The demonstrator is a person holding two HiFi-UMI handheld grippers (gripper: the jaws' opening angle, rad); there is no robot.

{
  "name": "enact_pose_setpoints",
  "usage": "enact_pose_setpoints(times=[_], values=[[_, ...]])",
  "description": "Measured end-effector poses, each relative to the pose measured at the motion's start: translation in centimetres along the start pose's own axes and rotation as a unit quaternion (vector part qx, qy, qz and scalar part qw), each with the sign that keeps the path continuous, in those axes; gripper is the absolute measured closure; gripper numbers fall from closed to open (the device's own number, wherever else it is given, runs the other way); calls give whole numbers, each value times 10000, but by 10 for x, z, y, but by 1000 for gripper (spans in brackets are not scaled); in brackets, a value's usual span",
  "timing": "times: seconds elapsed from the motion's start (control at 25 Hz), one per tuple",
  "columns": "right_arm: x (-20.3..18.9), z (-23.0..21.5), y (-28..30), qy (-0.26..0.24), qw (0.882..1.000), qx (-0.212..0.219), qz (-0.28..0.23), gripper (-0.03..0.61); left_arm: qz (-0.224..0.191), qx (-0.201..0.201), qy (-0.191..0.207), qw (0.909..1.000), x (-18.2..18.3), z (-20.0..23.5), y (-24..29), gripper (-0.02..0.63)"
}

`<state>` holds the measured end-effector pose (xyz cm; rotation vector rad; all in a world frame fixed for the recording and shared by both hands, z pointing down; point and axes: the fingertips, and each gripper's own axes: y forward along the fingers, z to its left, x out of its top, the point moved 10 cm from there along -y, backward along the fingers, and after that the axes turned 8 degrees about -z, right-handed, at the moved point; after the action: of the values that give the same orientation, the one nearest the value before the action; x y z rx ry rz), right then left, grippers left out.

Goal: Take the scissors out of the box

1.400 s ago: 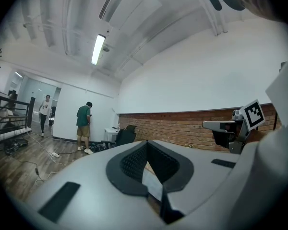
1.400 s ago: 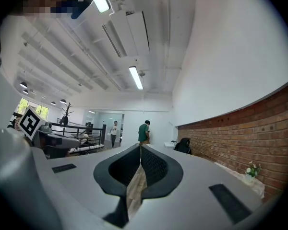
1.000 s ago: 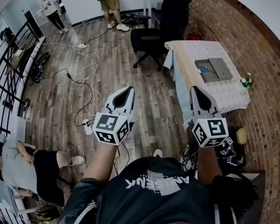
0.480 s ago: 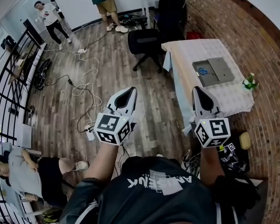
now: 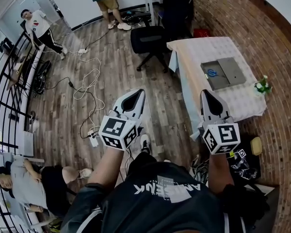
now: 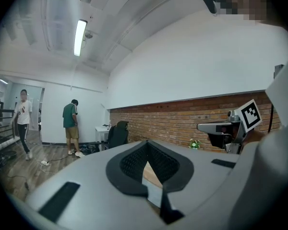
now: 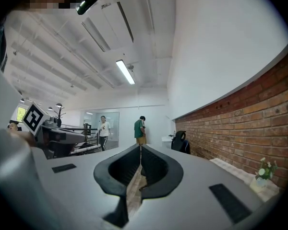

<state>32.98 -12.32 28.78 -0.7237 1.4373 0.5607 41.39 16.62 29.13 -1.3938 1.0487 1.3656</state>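
An open grey box [image 5: 231, 71] lies on a table with a white cloth [image 5: 199, 48] at the right of the head view. Blue-handled scissors [image 5: 211, 73] lie in its left half. Both grippers are held out level over the wooden floor, well short of the box. My left gripper [image 5: 140, 91] [image 6: 146, 142] is shut and empty, out to the left of the table. My right gripper [image 5: 204, 92] [image 7: 140, 145] hangs near the table's near corner, its jaws meeting at the tip with nothing between them.
A black office chair [image 5: 149, 37] stands at the table's far left corner. A small potted plant [image 5: 262, 85] sits by the brick wall. Cables and a power strip [image 5: 90, 139] trail over the floor. People stand at the far end [image 5: 38, 24], and one sits at lower left [image 5: 24, 181].
Both grippers and the view have advanced toward the table, still shut. The box now sits closer in view. The person at far left has walked further left.
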Motion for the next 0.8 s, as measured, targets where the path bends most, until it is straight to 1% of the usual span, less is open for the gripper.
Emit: enact_pose_setpoints(times=[0.28, 0.44, 0.56, 0.8], values=[[-4, -3, 50, -139, 9992, -363, 77, 537, -114, -170, -91, 9997, -5, 53, 44, 601], [-4, 0, 90, -180, 9989, -414, 106, 537, -197, -309, -101, 9993, -2, 89, 69, 601], [-3, 4, 122, -232, 9988, -422, 128, 537, -250, -343, -168, 9990, 0, 119, 87, 601], [-6, 23, 175, -281, 9979, -534, 225, 537, -309, -485, -289, 9979, 1, 176, 108, 601]])
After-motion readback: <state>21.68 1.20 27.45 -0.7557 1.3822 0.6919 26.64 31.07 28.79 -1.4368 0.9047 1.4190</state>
